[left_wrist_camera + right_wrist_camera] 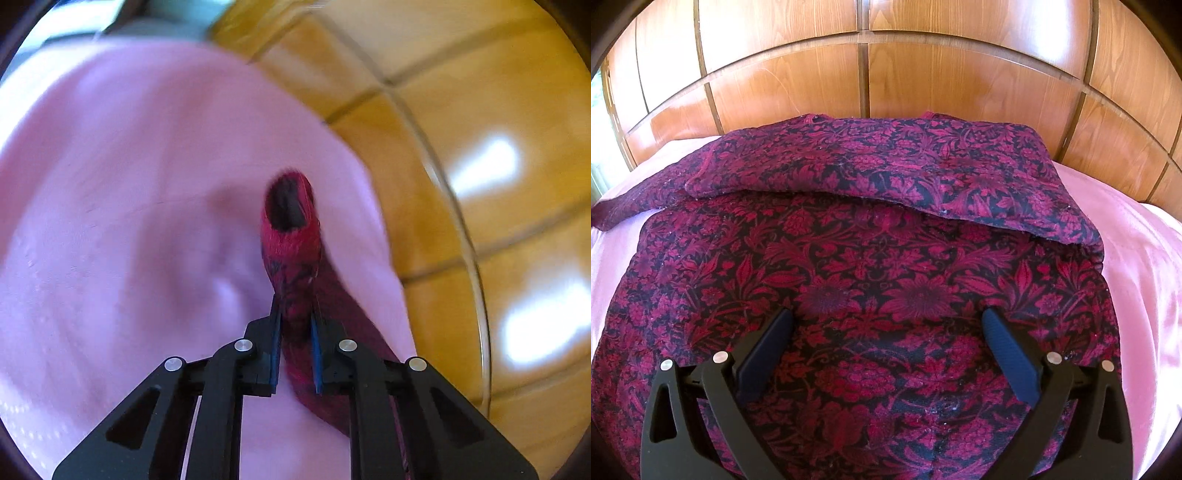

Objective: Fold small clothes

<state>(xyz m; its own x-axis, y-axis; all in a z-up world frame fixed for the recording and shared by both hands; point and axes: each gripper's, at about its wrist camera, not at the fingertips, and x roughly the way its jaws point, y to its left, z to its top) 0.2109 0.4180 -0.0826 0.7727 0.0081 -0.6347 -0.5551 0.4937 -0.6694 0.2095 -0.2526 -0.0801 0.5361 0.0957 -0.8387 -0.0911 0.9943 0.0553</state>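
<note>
A dark red floral garment [871, 280] lies spread on a pink sheet [1145, 280]. Its right sleeve [960, 177] is folded across the chest; the left sleeve [639, 195] trails out to the left. My right gripper [886, 321] is open and empty, hovering just above the garment's lower middle. In the left wrist view my left gripper [295, 314] is shut on the sleeve cuff [291, 236], which stands up from the jaws with its opening facing the camera, lifted above the pink sheet [129, 221]. The view is blurred.
A wooden panelled headboard [871, 74] rises right behind the garment. In the left wrist view wooden panels [480, 129] fill the right side beyond the sheet's edge.
</note>
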